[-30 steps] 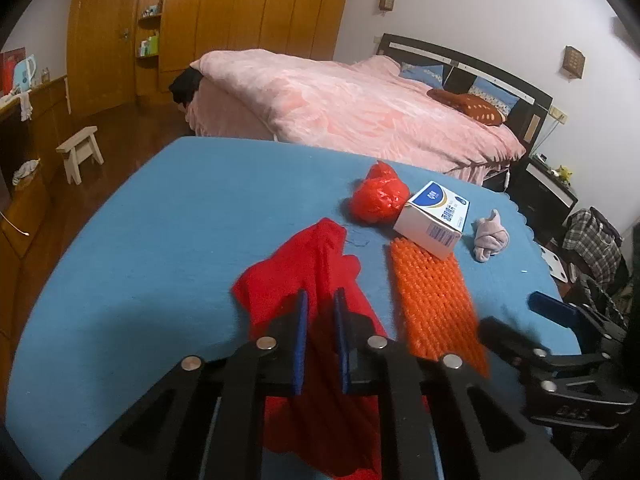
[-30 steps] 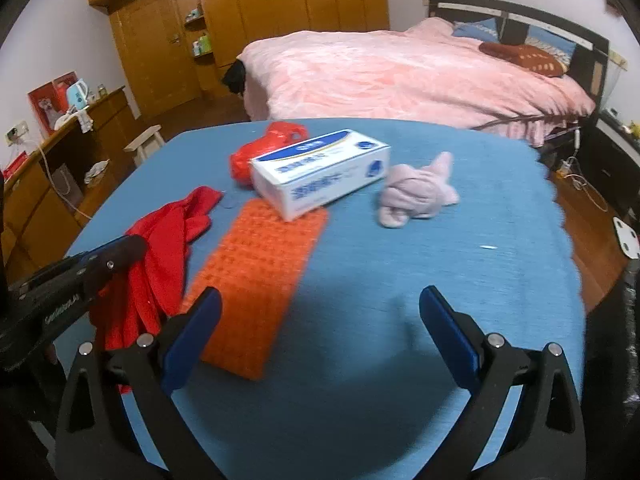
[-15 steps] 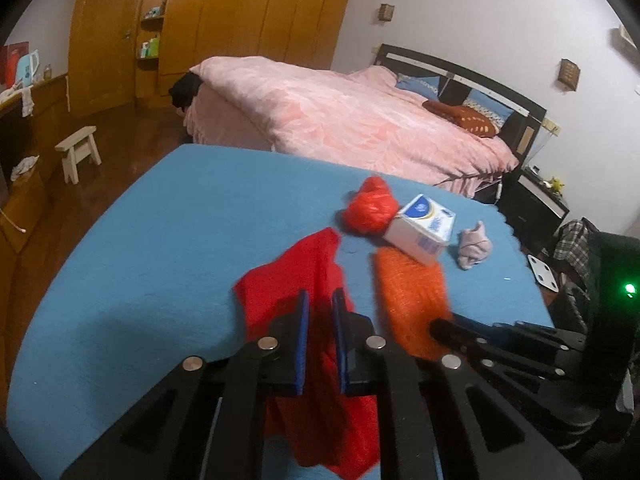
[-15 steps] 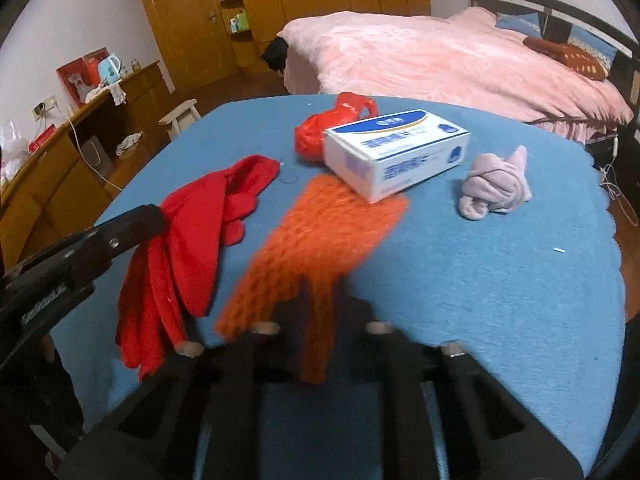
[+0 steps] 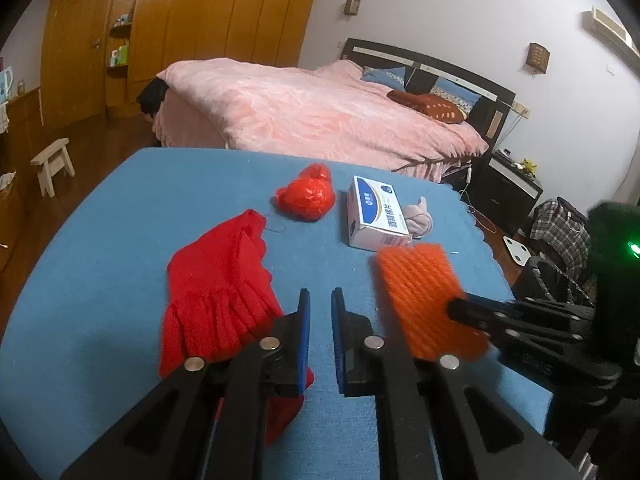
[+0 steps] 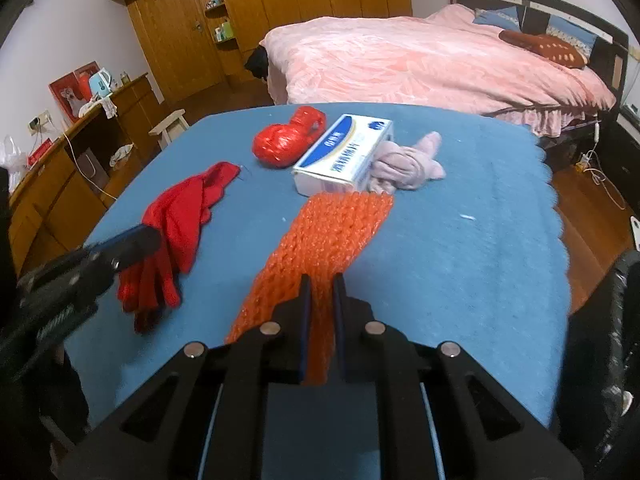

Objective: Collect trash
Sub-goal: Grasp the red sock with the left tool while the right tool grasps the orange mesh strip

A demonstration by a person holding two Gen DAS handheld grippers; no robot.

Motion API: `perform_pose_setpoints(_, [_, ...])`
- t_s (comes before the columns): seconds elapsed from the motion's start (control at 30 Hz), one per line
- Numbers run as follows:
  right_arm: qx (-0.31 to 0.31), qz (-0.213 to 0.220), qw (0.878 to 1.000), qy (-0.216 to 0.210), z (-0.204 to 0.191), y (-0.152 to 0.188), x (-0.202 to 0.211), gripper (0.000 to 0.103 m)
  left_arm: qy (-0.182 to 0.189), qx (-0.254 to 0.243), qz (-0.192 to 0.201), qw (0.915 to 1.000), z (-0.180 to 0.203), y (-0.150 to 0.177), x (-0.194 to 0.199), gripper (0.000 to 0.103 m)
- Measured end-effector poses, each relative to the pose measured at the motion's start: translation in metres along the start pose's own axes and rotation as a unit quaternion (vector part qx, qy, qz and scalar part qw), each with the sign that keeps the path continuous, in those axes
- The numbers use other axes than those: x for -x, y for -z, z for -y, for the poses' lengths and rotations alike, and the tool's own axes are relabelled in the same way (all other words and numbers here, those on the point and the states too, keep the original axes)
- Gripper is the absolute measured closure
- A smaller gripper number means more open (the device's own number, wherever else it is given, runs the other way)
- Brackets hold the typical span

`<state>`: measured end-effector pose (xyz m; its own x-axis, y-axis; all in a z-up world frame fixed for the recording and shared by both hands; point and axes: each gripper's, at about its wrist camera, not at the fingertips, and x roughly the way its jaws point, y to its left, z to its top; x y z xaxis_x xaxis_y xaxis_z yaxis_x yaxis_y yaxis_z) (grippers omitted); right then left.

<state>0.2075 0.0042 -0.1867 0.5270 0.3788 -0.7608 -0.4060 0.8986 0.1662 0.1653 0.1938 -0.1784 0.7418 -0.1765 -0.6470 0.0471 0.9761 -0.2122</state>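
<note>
On the blue table (image 5: 120, 240) lie a red cloth (image 5: 220, 284), a crumpled red plastic bag (image 5: 306, 198), a white and blue box (image 5: 374, 216) and a pink cloth wad (image 5: 420, 220). My right gripper (image 6: 320, 280) is shut on the near end of an orange foam net (image 6: 324, 232), which hangs lifted off the table in the left wrist view (image 5: 424, 296). My left gripper (image 5: 319, 296) is shut with only a thin gap and nothing in it. It hovers just right of the red cloth (image 6: 176, 232).
Beyond the table stands a bed with a pink cover (image 5: 320, 112). A small wooden stool (image 5: 54, 166) is on the floor at the left, by wooden cupboards. A dark nightstand (image 5: 508, 192) and a black bulky thing (image 6: 600, 320) sit at the table's right side.
The right gripper went from wide open to shut on the orange net and raised its near end. The left gripper slid right, off the red cloth, still shut.
</note>
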Motion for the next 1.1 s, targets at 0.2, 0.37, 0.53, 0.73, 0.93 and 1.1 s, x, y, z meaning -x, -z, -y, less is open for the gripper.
perform_pose_setpoints(0.2, [-0.006, -0.003, 1.0, 0.017, 0.012, 0.011, 0.004, 0.093, -0.035, 0.003, 0.01, 0.9993, -0.007, -0.004, -0.002, 0.073])
perform_pose_setpoints(0.37, [-0.016, -0.002, 1.0, 0.024, 0.016, 0.011, -0.003, 0.093, -0.065, 0.0, 0.016, 0.9977, -0.02, -0.014, -0.015, 0.062])
perform_pose_setpoints(0.53, [-0.021, -0.001, 0.999, 0.029, 0.019, 0.008, -0.006, 0.093, -0.088, -0.016, -0.006, 0.9959, -0.028, -0.023, -0.045, 0.066])
perform_pose_setpoints(0.73, [-0.017, 0.004, 0.999, 0.032, 0.021, 0.007, -0.001, 0.093, -0.075, -0.019, -0.007, 0.997, -0.028, -0.02, -0.047, 0.1])
perform_pose_setpoints(0.93, [-0.026, 0.022, 0.999, 0.034, 0.029, 0.004, 0.017, 0.093, -0.032, -0.028, 0.04, 0.9983, 0.001, -0.023, -0.003, 0.1])
perform_pose_setpoints(1.1, [-0.04, 0.04, 0.998, 0.041, 0.041, 0.002, 0.037, 0.093, 0.007, -0.038, 0.043, 0.9983, 0.033, -0.014, 0.017, 0.1])
